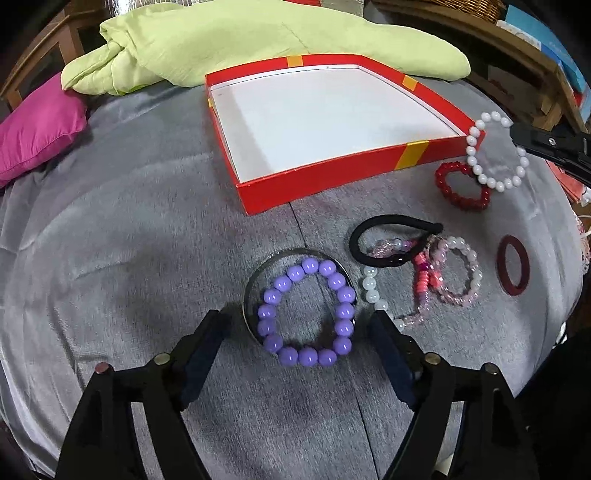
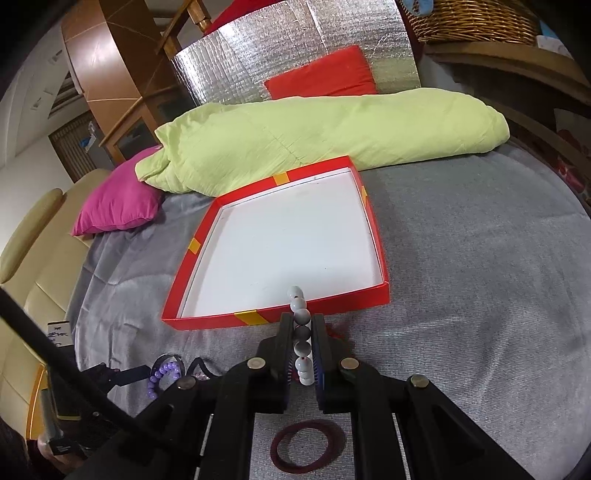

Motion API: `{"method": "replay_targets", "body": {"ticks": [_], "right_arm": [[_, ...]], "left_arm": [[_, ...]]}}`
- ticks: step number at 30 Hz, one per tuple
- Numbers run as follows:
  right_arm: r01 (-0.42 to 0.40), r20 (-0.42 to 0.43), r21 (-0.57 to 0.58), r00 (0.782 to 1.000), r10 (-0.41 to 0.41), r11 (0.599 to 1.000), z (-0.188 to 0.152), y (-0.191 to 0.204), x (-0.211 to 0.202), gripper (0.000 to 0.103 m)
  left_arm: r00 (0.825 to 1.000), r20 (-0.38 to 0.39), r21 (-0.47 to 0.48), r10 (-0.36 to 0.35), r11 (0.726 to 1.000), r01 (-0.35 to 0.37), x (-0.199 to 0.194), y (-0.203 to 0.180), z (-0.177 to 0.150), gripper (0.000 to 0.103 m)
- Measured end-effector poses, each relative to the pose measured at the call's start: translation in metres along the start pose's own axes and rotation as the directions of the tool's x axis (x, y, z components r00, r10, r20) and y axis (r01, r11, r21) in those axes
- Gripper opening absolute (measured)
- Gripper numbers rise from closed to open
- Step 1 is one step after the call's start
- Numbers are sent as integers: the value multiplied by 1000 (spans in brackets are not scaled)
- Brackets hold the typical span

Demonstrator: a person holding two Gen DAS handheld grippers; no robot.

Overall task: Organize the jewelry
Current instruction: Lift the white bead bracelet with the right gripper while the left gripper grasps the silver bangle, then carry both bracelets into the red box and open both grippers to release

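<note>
Left wrist view: left gripper [image 1: 299, 325] low over the grey woven bedcover [image 1: 129, 240], tongs spread wide apart, straddling a bracelet of glossy round lilac beads [image 1: 306, 314]. That bracelet lies partly inside a thin silver metal bangle [image 1: 255, 280]. Just right of it sits a tangle: a black elastic hair band [image 1: 391, 236], a string of pearly white beads [image 1: 373, 291], a pale pink translucent bead bracelet [image 1: 461, 273] and coral-pink bits I cannot separate. A flat dark red ring bangle [image 1: 513, 266] lies apart at the right. A red faceted bead bracelet [image 1: 461, 188] rests near the box corner.

Only this view shows the white round-bead bracelet [image 1: 495, 151] as a full loop, held up off the cover by the right gripper [image 1: 517, 144], overlapping the red bracelet from this angle.

Right wrist view: the same white bracelet [image 2: 301, 332] appears edge-on, a vertical line of beads pinched between the tongs of the right gripper [image 2: 302, 325], just short of the near wall of the shallow red cardboard box with yellow tape strips [image 2: 258, 317]. Box interior is plain matte white. The dark red ring [image 2: 308, 450] lies below the gripper.

This view alone shows a crinkled silver foil panel [image 2: 295, 59], a wicker basket [image 2: 476, 18] and a cream padded seat [image 2: 33, 266]. A rumpled lime-green quilt [image 2: 314, 136] and magenta cushion [image 2: 118, 199] lie behind the box.
</note>
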State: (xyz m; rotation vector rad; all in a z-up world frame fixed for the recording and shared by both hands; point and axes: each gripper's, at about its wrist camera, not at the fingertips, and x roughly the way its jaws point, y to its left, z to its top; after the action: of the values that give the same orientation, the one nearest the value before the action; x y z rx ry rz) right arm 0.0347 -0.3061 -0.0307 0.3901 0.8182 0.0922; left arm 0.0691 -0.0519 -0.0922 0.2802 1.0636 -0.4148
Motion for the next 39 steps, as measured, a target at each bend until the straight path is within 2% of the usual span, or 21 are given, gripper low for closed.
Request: {"method": "replay_targets", "body": {"ticks": [5,7,9,19,23,27,35,39], "right_arm": [[4,12,7,1000,-4,1000,0,-2,-3,10],[5,17,6,1000,-5,1000,1,-2,-3,10],[3,23,8,1000,-3,1000,1,-2,-5,10],[0,45,1,999,0,1000,2,-1,-7,10],[1,53,1,999,-1,1000,3,-1,-8,10],[4,71,1,997,-4,1000,4,1,-10,10],[-36,144,18,989,33,999,20,10,-6,10],[-65,135,33,989,60,997,27,19,9,10]], "left_arm": [[1000,30,-16,-5,1000,5,4,6,0,81],[999,39,-8,-4,1000,4,3,9,1,76],[998,55,-4,-13,1000,14,-2,9,-1,63],[997,77,-17,-20,1000,22,-16,11,-5,63],[990,134,-33,-46,998,51,-33,14,-5,63],[980,195,-48,-43,997,53,-48,17,-3,63],[963,269,-114,-16,992,48,-54,24,26,63],[958,286,-143,14,989,29,-48,19,48,63]]}}
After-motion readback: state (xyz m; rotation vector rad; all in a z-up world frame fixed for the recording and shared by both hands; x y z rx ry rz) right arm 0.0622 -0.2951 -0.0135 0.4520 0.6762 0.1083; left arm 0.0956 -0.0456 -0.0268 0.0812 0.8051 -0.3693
